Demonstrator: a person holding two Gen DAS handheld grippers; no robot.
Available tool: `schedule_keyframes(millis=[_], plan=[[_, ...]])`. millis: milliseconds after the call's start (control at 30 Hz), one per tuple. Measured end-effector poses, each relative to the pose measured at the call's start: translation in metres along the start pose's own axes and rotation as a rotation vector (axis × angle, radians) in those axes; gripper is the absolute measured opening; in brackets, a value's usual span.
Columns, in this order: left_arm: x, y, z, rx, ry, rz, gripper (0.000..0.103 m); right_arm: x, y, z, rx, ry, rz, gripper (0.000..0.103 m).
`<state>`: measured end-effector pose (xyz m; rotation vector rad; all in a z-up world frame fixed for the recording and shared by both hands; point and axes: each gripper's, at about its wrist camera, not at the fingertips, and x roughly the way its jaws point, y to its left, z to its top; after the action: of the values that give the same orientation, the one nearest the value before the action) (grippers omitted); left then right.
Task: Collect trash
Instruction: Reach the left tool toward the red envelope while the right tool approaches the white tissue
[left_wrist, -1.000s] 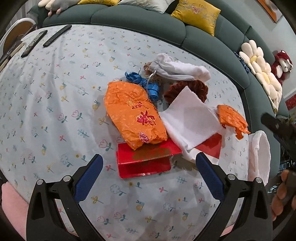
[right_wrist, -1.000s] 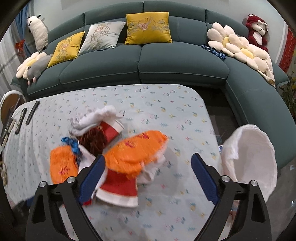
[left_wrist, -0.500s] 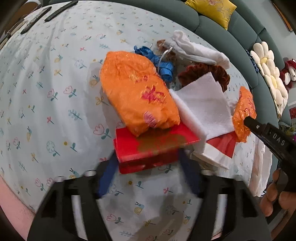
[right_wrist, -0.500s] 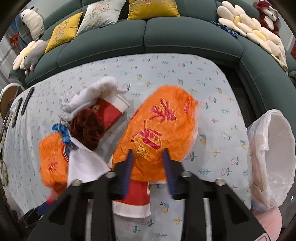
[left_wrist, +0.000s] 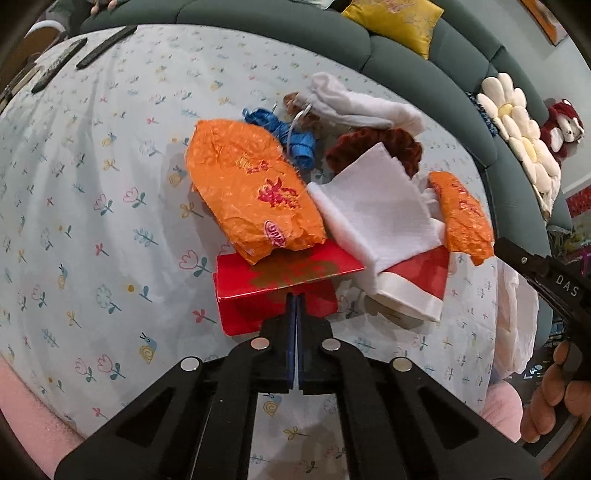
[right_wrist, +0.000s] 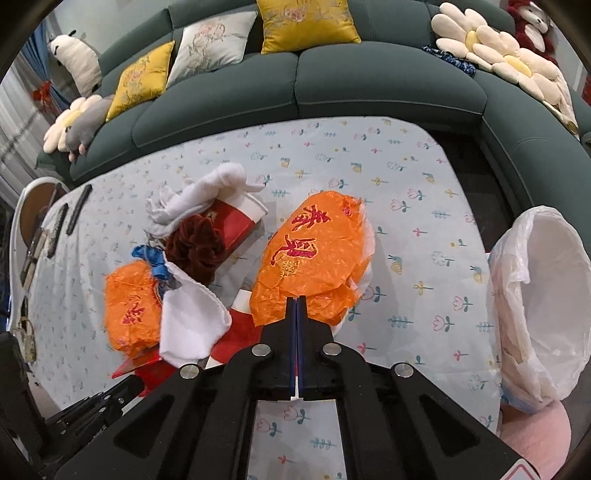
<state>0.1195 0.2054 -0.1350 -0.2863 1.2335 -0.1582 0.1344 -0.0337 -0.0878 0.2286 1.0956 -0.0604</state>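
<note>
Left gripper (left_wrist: 295, 295): I read it clenched on the near edge of the red box (left_wrist: 273, 291), blue pads pressed together.
Right gripper (right_wrist: 297, 298): clenched on the lower rim of an orange wrapper (right_wrist: 314, 258).
Second orange wrapper (left_wrist: 255, 192): lies on the red box, at 12 o'clock from the left tips.
White-lined bin bag (right_wrist: 546, 295): mouth gaping at 3 o'clock of the floral tablecloth (right_wrist: 406, 221).
White tissue (left_wrist: 380, 206): at 1 o'clock, touching the box.

Both sets of jaws now closed from wide open, the left gripper (left_wrist: 295, 306) pinching the red box (left_wrist: 273, 295) edge, the right gripper (right_wrist: 297, 310) nipping the orange bag (right_wrist: 314, 258), raised off the bench.
</note>
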Motion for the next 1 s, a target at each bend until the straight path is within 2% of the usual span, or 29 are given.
schedule_keyframes(millis=[67,100,133,167,200,233,267,433,567,633,700,733,767,800,833,867,1000], plan=[[-0.004,-0.002,0.000,0.032,-0.016,0.006,0.003,-0.004,-0.004,-0.001,0.013,0.002,0.011,0.001],[-0.006,-0.003,0.000,0.052,-0.024,0.012,0.014,-0.006,-0.005,-0.002,0.020,0.006,0.020,0.002],[-0.007,-0.004,0.000,0.081,-0.034,0.040,0.024,-0.008,-0.008,-0.003,0.038,0.002,0.024,0.010],[-0.009,-0.005,0.000,0.099,-0.048,0.057,0.046,-0.009,-0.010,-0.004,0.046,0.004,0.025,0.021],[-0.011,-0.006,0.000,0.122,-0.072,0.066,0.055,-0.010,-0.011,-0.005,0.054,0.005,0.029,0.028],[-0.014,-0.006,0.000,0.147,-0.094,0.074,0.056,-0.011,-0.013,-0.006,0.067,0.001,0.034,0.037],[-0.015,-0.008,0.001,0.186,-0.108,0.081,0.056,-0.012,-0.015,-0.006,0.074,-0.001,0.036,0.041],[-0.004,-0.014,0.005,0.317,-0.116,0.109,0.056,0.006,-0.023,-0.004,0.152,0.040,0.071,0.051],[0.003,-0.019,0.008,0.369,-0.126,0.099,0.054,0.025,-0.028,0.000,0.224,0.079,0.116,0.051],[0.006,-0.023,0.008,0.382,-0.123,0.086,0.048,0.034,-0.028,0.004,0.260,0.093,0.131,0.051],[0.010,-0.027,0.008,0.398,-0.109,0.072,0.033,0.037,-0.026,0.007,0.272,0.093,0.141,0.051],[0.012,-0.029,0.007,0.400,-0.100,0.066,0.028,0.039,-0.025,0.008,0.272,0.093,0.141,0.043],[0.014,-0.030,0.007,0.396,-0.085,0.061,0.018,0.040,-0.025,0.009,0.274,0.094,0.147,0.027],[0.017,-0.030,0.006,0.384,-0.070,0.057,0.010,0.042,-0.023,0.009,0.272,0.101,0.154,0.021],[0.018,-0.029,0.005,0.372,-0.064,0.054,0.007,0.043,-0.024,0.009,0.271,0.107,0.159,0.010],[0.019,-0.028,0.004,0.353,-0.056,0.050,0.005,0.044,-0.024,0.008,0.269,0.112,0.161,0.003],[0.016,-0.027,0.000,0.303,-0.048,0.044,0.004,0.038,-0.028,0.005,0.264,0.099,0.164,0.001]])
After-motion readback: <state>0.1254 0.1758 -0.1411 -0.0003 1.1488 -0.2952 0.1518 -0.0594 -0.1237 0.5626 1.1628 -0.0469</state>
